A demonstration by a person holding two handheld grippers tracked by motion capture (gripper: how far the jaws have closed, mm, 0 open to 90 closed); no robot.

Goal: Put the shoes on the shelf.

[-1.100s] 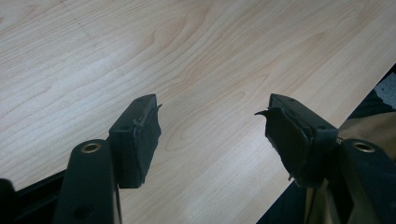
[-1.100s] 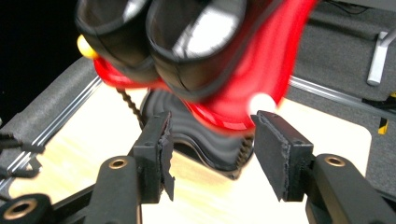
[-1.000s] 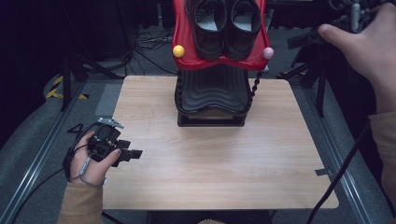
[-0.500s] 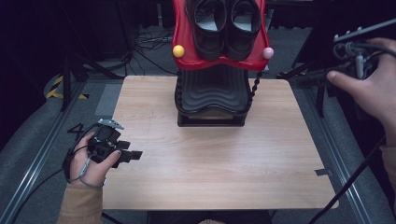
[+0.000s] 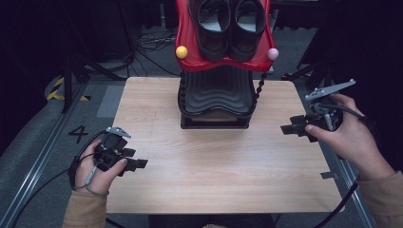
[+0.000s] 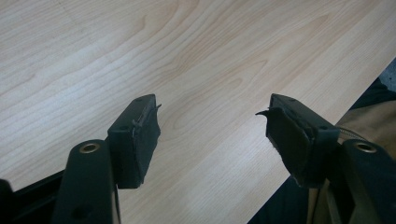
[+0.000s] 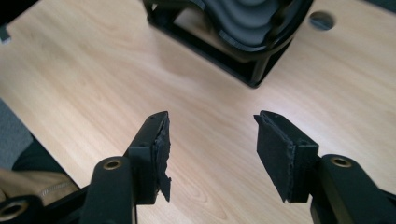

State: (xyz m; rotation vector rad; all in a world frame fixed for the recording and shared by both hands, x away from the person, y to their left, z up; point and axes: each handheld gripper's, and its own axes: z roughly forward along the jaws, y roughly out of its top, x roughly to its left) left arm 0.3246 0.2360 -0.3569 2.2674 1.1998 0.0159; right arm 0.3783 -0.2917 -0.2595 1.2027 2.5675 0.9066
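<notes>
A pair of black shoes (image 5: 230, 23) sits on the red top shelf (image 5: 190, 52) of a small rack (image 5: 216, 99) at the back middle of the wooden table (image 5: 214, 166). The rack's black lower shelf (image 7: 252, 28) also appears in the right gripper view. My left gripper (image 5: 138, 164) rests at the table's front left edge, open, with nothing between its pads (image 6: 140, 140). At the right edge of the table my right gripper (image 5: 287, 129) hovers, open and empty, pointing toward the rack; its pads (image 7: 275, 154) are worn.
A yellow ball (image 5: 181, 52) and a pink ball (image 5: 272, 53) cap the red shelf's corners. Cables and stands crowd the dark floor behind the table. A floor mark "4" (image 5: 77, 134) lies left of the table. A round hole (image 7: 322, 21) pierces the tabletop beside the rack.
The right hand has come down from the upper right with its gripper to the table's right edge. The left gripper has stayed where it was.
</notes>
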